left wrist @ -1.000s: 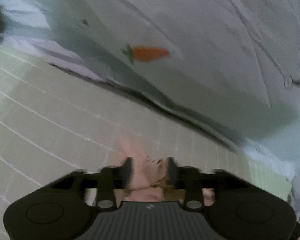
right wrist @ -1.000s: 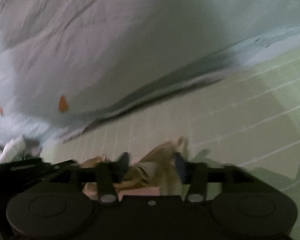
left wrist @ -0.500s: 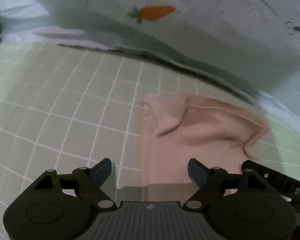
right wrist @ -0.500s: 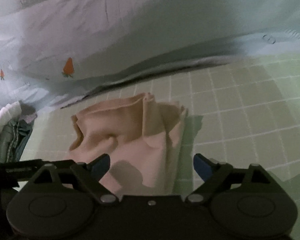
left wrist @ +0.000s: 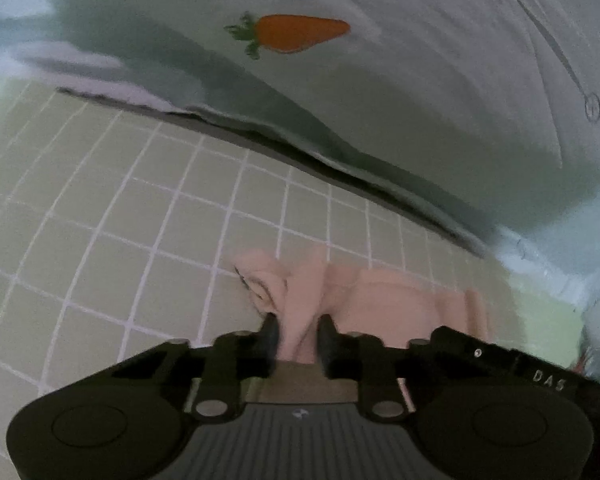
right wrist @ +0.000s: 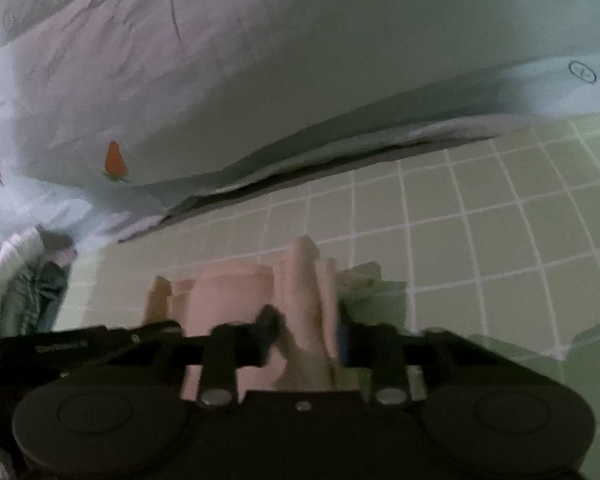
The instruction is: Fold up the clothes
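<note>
item: small pale pink cloth garment, bunched into upright folds, lying on the near part of a light green mat with a white grid. it is pinched at two places, one by each gripper.

left gripper: black, two-fingered; fingers drawn in close with a ridge of the pink cloth clamped between them, at the garment's left edge. only a narrow gap, filled by fabric, separates the fingertips.

right gripper: black, two-fingered; fingers likewise narrowed onto a standing fold of the pink cloth near its right edge. view slightly blurred; the right fingertip shows a blue pad.

both grippers sit close together, each one's black body showing at the edge of the other's view.

surroundings: far side of the mat is bounded by the hem of a pale blue-grey sheet printed with orange carrots, its edge running across the full width with a dark shadow line beneath. left wrist view: open grid to the left of the garment and beyond it, up to the hem. right wrist view: open grid to the right and far right. a grey and white pile of folded cloth lies at the far left of the right wrist view, apart from the garment.
</note>
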Tool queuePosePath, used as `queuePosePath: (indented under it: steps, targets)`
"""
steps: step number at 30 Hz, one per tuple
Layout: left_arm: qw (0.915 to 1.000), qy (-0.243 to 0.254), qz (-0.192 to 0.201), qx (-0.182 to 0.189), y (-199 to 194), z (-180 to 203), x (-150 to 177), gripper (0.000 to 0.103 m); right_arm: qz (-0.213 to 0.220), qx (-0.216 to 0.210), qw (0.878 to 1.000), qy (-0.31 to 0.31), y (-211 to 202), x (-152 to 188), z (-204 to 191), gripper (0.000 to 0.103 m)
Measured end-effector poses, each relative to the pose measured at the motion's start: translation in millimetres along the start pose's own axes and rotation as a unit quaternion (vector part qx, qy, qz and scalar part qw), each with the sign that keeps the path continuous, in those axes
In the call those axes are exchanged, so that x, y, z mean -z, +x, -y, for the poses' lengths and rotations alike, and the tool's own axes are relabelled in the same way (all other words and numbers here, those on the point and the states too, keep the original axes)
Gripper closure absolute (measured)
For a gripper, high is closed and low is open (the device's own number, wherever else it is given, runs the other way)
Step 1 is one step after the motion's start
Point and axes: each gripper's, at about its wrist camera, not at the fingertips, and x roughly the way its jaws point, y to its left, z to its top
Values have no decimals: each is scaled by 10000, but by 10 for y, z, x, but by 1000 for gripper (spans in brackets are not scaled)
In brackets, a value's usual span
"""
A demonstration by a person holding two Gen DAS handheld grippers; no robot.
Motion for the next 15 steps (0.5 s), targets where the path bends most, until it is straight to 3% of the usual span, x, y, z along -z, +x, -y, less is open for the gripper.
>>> queuePosePath:
  steps: [6, 15]
  targets:
    - [9986, -404, 237, 245, -462, 50, 63, 85, 420, -339, 9979, 365, -406, 115, -95, 85]
    - [9968, -455, 590, 304, -1644, 472, 520, 86, 967, -372, 9946, 75, -1505, 518, -593, 85]
